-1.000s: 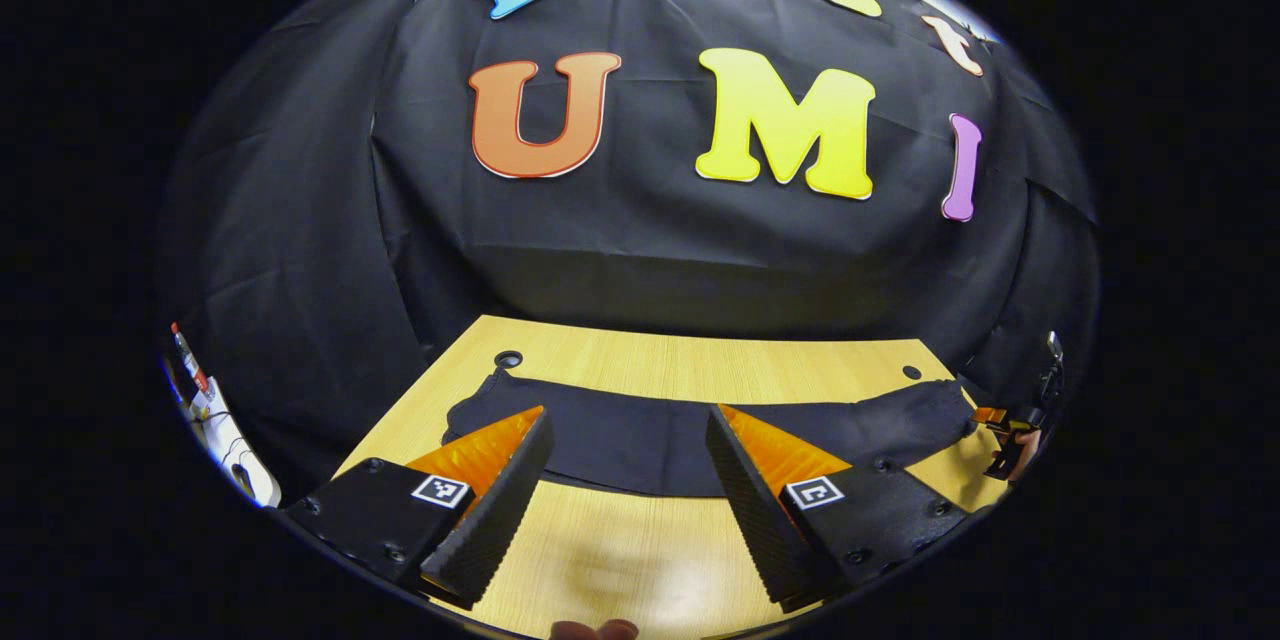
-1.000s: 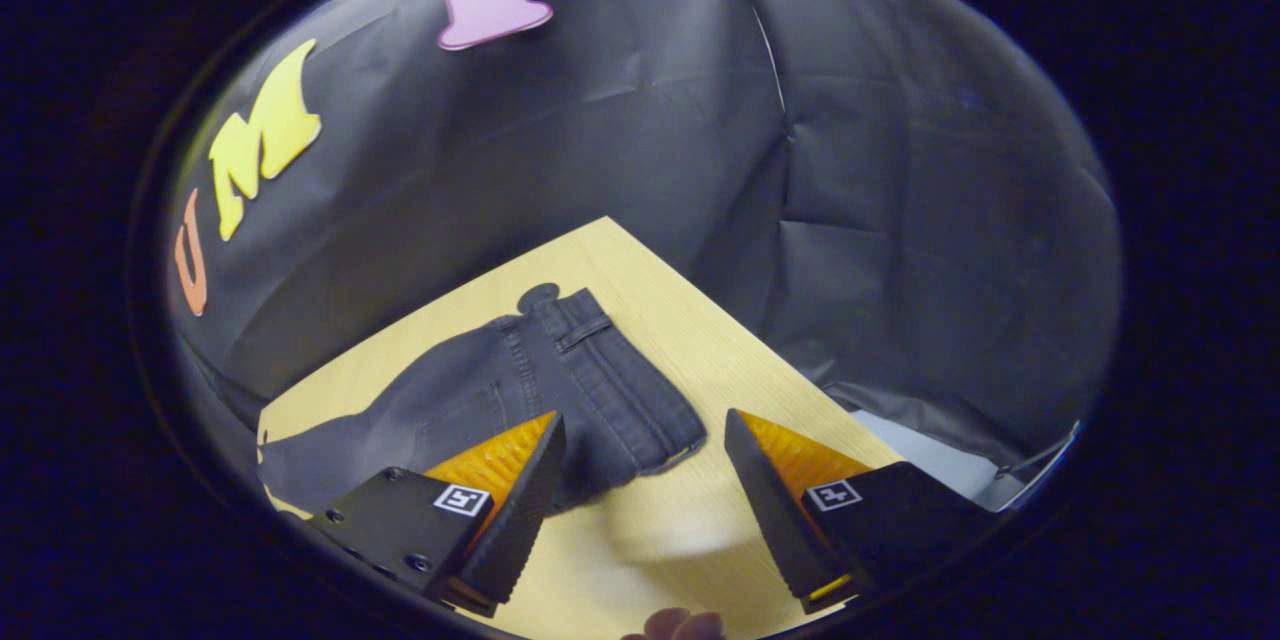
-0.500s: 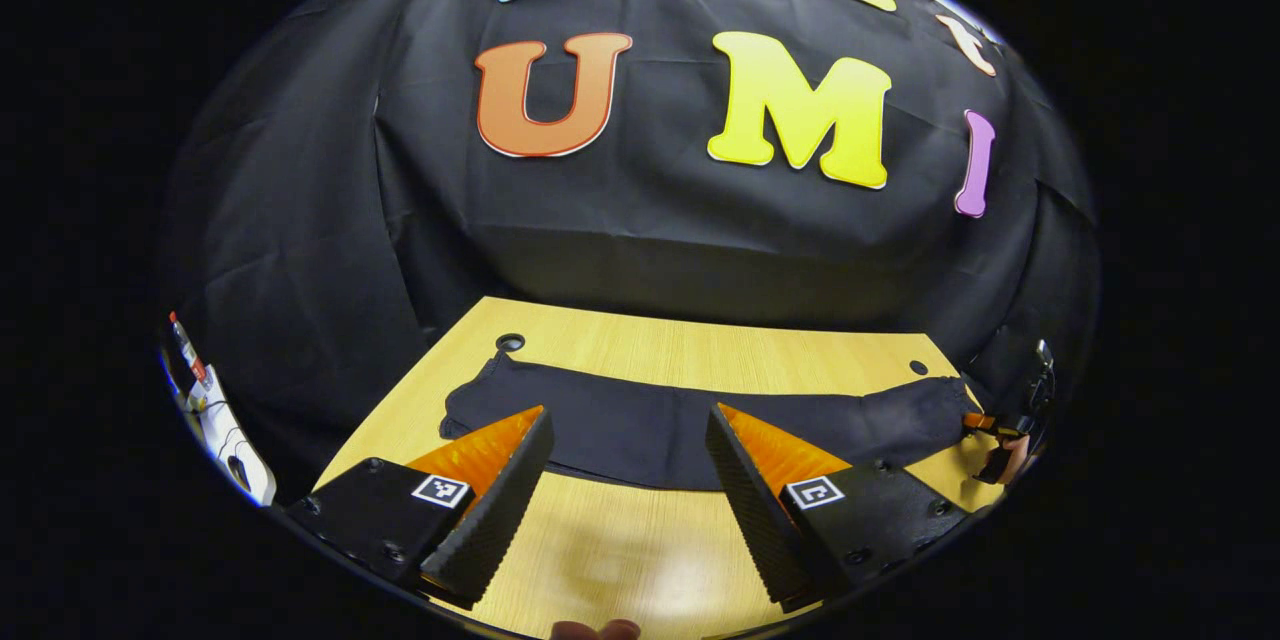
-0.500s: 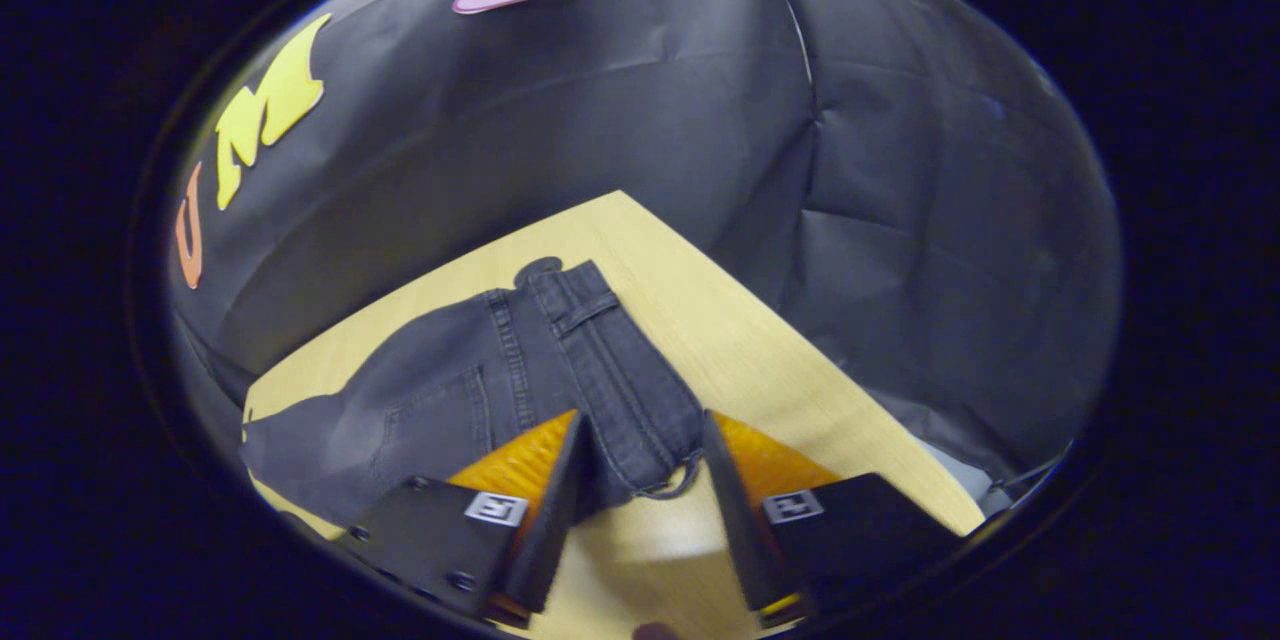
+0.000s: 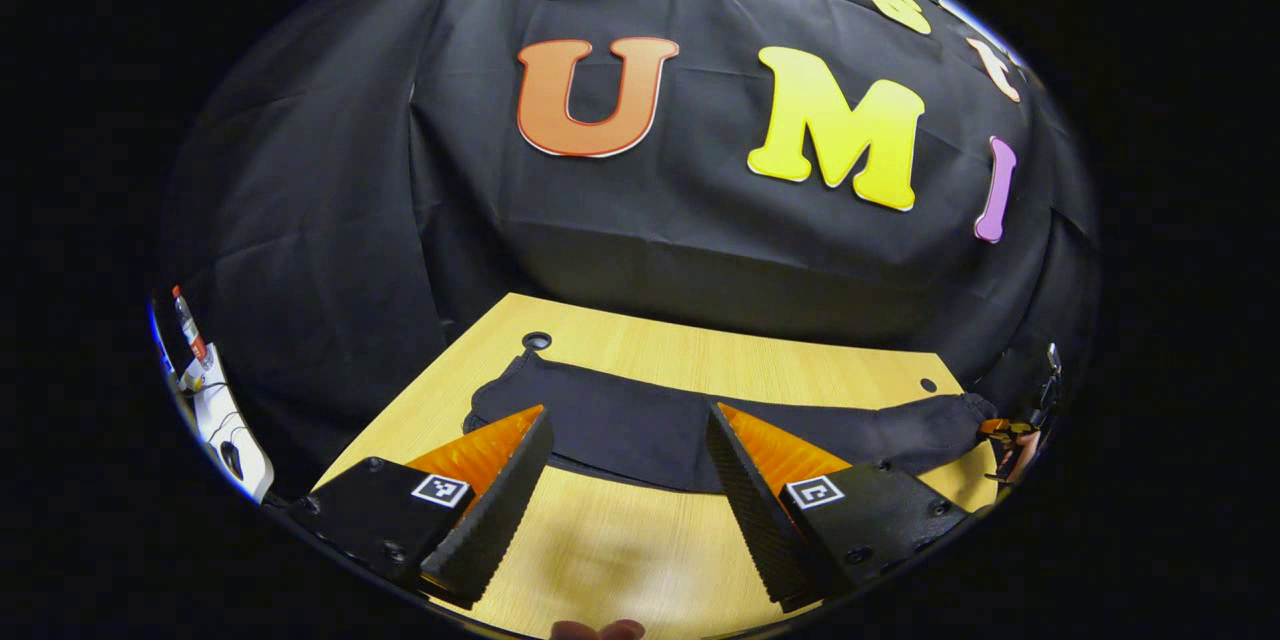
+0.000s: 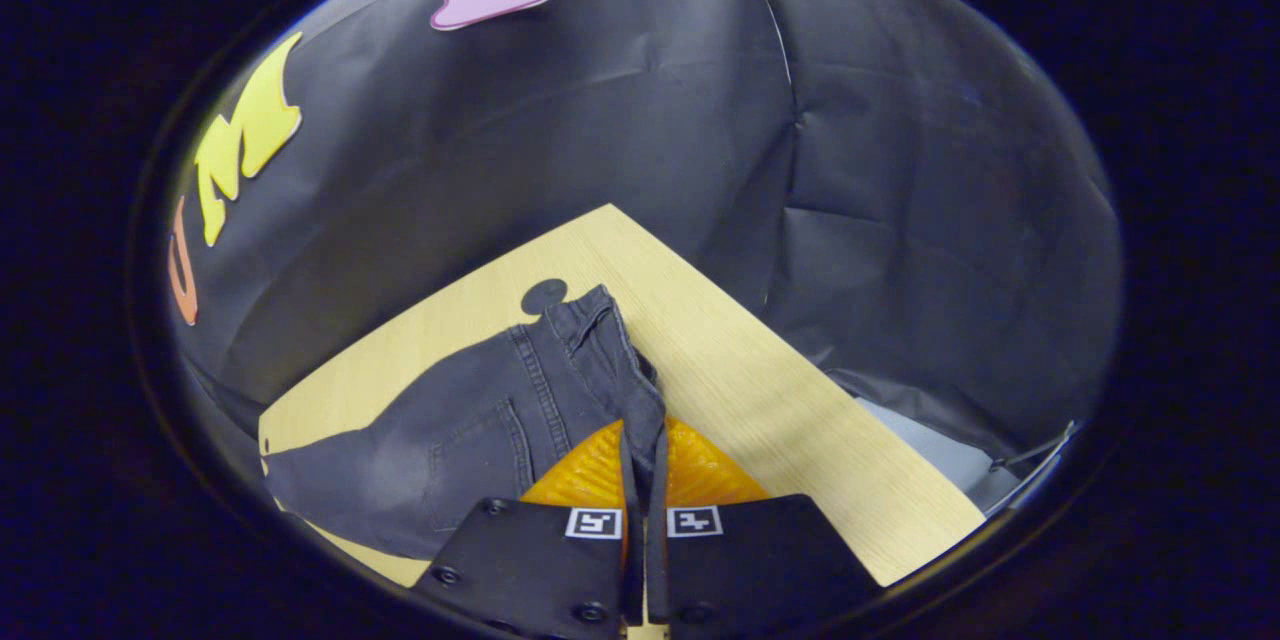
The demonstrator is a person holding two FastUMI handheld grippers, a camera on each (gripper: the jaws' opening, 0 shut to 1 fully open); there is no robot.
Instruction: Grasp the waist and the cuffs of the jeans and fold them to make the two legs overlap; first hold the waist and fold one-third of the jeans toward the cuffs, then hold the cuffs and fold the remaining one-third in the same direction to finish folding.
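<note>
Dark grey jeans (image 5: 650,425) lie stretched across the wooden table (image 5: 640,550), with the cuff end at the left near a round hole. My left gripper (image 5: 625,455) hovers open over the near edge of the legs, nothing between its fingers. In the right gripper view the waist of the jeans (image 6: 600,350) bunches up into a ridge, and my right gripper (image 6: 643,465) is shut on the waistband with cloth pinched between both fingers. A back pocket (image 6: 480,440) faces up. The right gripper and the hand holding it (image 5: 1015,445) appear at the far right of the left gripper view.
The table has a cable hole near each far corner (image 5: 536,340) (image 5: 929,385) (image 6: 545,295). Its right edge (image 6: 800,390) drops off close beside the waist. Black cloth walls stand behind the table. White objects (image 5: 225,420) sit on the floor at the left.
My right gripper moved onto the waistband and went from wide open to shut on it, lifting the waist into a fold. My left gripper stayed open and shifted slightly.
</note>
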